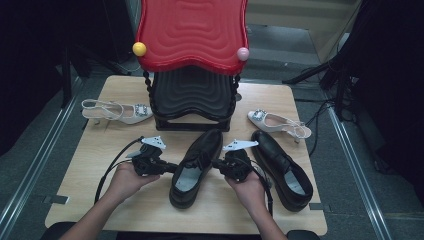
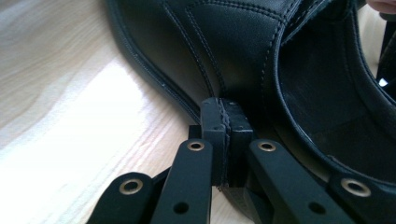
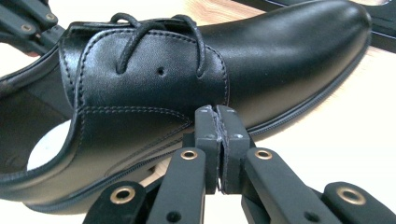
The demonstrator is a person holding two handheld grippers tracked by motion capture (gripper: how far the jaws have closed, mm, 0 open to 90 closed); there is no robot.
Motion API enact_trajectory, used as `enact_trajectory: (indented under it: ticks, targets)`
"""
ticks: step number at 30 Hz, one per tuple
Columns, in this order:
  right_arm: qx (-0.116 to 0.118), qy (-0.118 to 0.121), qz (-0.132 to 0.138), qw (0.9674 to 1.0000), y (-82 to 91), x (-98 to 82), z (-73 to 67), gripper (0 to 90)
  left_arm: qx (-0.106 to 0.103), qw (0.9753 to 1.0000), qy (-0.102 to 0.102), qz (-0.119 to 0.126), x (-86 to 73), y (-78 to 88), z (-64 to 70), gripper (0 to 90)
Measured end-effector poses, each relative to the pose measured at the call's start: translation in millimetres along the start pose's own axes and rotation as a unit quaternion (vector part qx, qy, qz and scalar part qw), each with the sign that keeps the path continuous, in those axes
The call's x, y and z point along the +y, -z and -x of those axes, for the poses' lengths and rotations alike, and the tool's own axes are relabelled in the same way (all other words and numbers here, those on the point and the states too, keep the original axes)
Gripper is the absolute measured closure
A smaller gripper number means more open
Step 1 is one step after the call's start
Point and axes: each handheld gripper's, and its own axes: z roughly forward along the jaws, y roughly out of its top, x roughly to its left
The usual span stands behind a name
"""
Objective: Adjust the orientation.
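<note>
A black leather lace-up shoe (image 1: 200,152) lies in the middle of the wooden table (image 1: 95,160), toe pointing away from me. My left gripper (image 1: 174,167) is shut with nothing between its jaws, and its tips rest against the shoe's left side. In the left gripper view the closed tips (image 2: 226,112) meet the shoe's side wall (image 2: 224,46) near the sole. My right gripper (image 1: 215,164) is also shut and empty, with its tips against the shoe's right side. In the right gripper view its closed tips (image 3: 216,119) touch the shoe (image 3: 154,88) just below the laces.
A second black shoe (image 1: 280,162) lies to the right of the first. One white heeled shoe (image 1: 122,112) lies at the back left and another (image 1: 277,122) at the back right. A shoe rack with a black lower shelf (image 1: 192,95) and a red top shelf (image 1: 192,30) stands at the back centre.
</note>
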Motion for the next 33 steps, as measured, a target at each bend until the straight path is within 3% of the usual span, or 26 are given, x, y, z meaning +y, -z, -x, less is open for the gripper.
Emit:
enact_trajectory:
  ticks: [13,20,23,25,28,33]
  targets:
    - [-0.012,-0.022,0.008,0.9997,7.9,1.2,12.1,90.0,0.0,0.9999,-0.012,0.006,3.8,-20.2,29.2,88.4]
    - [-0.018,-0.029,0.012,0.9994,8.6,1.2,15.9,90.0,-0.01,0.9999,-0.012,0.002,6.3,-22.2,27.3,87.2]
    - [-0.022,-0.031,0.011,0.9992,10.2,1.2,15.6,86.2,-0.008,0.9999,-0.011,0.01,6.2,-16.4,23.2,81.0]
    - [-0.02,-0.034,0.012,0.9991,13.4,2.5,15.7,83.9,-0.015,0.9997,-0.003,0.017,7.2,-9.7,19.7,71.3]
    - [-0.021,-0.03,0.016,0.9992,20.3,5.1,12.6,79.2,0.002,0.9997,-0.008,0.025,7.7,-0.5,14.9,59.4]
    - [-0.007,-0.046,0.015,0.9988,28.6,5.0,7.7,72.9,0.004,0.9994,0.004,0.033,9.3,9.2,6.5,54.5]
